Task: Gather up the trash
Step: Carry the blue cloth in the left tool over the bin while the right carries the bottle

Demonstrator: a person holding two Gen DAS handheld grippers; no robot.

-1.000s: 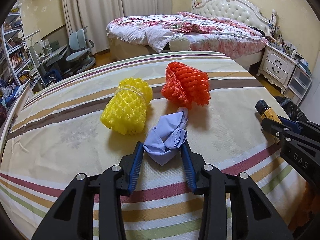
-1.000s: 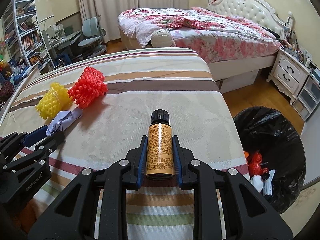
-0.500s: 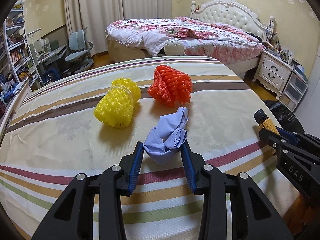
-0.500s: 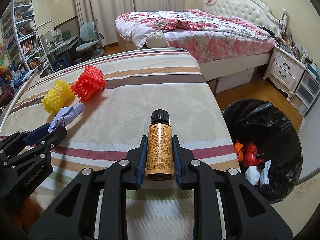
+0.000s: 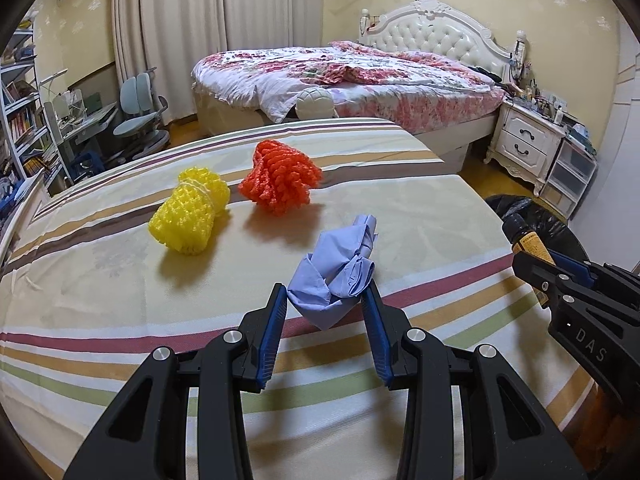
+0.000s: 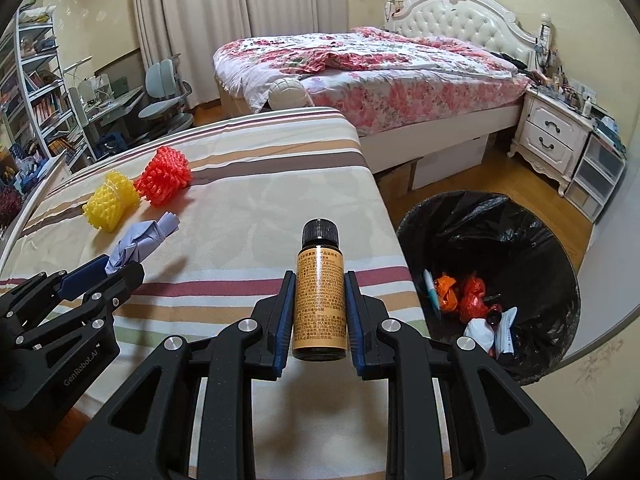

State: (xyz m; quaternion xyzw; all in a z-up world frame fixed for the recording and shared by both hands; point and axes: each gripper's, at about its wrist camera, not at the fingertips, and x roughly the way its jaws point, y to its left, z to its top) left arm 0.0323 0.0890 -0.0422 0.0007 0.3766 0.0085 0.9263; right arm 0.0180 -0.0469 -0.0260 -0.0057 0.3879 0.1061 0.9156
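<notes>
With your right gripper (image 6: pixel 318 312) pinching the bottle (image 6: pixel 319 300) and your left gripper (image 5: pixel 326 312) clamping the blue wad (image 5: pixel 336 276), an early release misses the bin (image 6: pixel 460 216).

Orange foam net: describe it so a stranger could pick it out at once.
Start at the striped table in front of the bed. Two crumpled foam nets lie near its far end. The orange foam net lies nearer the bed; the yellow foam net sits beside it.

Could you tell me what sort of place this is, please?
Most likely a home bedroom: a bed with a floral quilt, a white nightstand, and a study corner with bookshelves.
</notes>
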